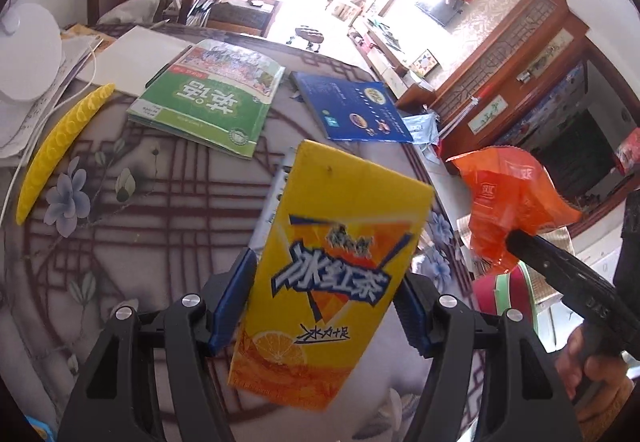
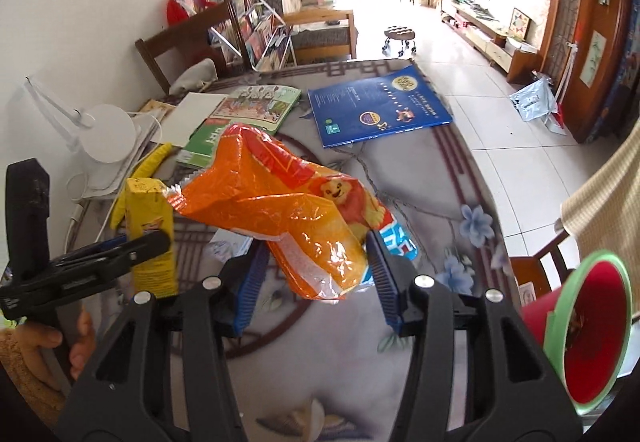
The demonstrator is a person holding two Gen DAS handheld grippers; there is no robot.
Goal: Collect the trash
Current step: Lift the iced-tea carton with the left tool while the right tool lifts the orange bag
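My left gripper (image 1: pixel 320 306) pinches a yellow iced-tea carton (image 1: pixel 328 274), a stiff rectangular box with an orange slice printed, lifted above the flowered tablecloth (image 1: pixel 120 242). My right gripper (image 2: pixel 316 274) is closed on a crinkled, glossy orange snack bag (image 2: pixel 288 210), also held above the table.

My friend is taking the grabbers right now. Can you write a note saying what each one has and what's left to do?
Left gripper: jaws shut on the yellow tea carton, held above the table.
Right gripper: jaws shut on the orange snack bag, also in the air.
Done: both pieces picked up.
Left: drop both into the red bin, beside the table on the right gripper's side. Books look like non-trash.
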